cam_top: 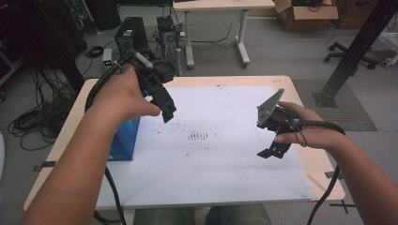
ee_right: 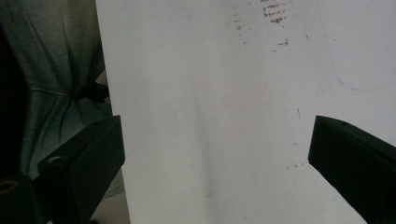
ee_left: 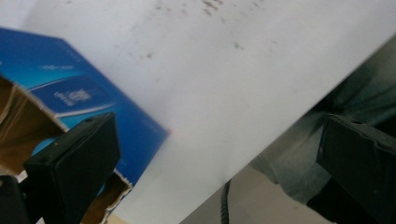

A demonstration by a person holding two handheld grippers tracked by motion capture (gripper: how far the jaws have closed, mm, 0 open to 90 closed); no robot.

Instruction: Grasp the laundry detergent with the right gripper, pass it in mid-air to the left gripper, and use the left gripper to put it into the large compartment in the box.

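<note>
Nothing is held yet, so the work looks to be at its very start. The left gripper (cam_top: 165,108) hangs above the table (cam_top: 300,161) at about 10 o'clock on the white sheet (cam_top: 234,154), with its jaws spread wide and empty; in the left gripper view they stand far apart with nothing between them but the sheet and the table's near edge. The nearest thing to it is the blue box (cam_top: 123,140), which sits at the sheet's left edge, around 9 o'clock, below the left forearm and partly hidden by it. In the left gripper view the box (ee_left: 88,100) lies at 9 o'clock behind the left jaw, and its torn brown cardboard flap suggests that it is open on one end; what it holds, if anything, cannot be told. The right gripper (cam_top: 272,151) hovers at about 3 o'clock over the sheet, well apart from the box, jaws also released and holding nothing, as the right gripper view shows them wide over bare sheet. The sheet carries only smudges and faint marks near its middle. Judging from this, the box is untouched and every step remains: the left gripper would have to come down and toward 8 o'clock to reach the box, and the right would have to cross the sheet to help.
</note>
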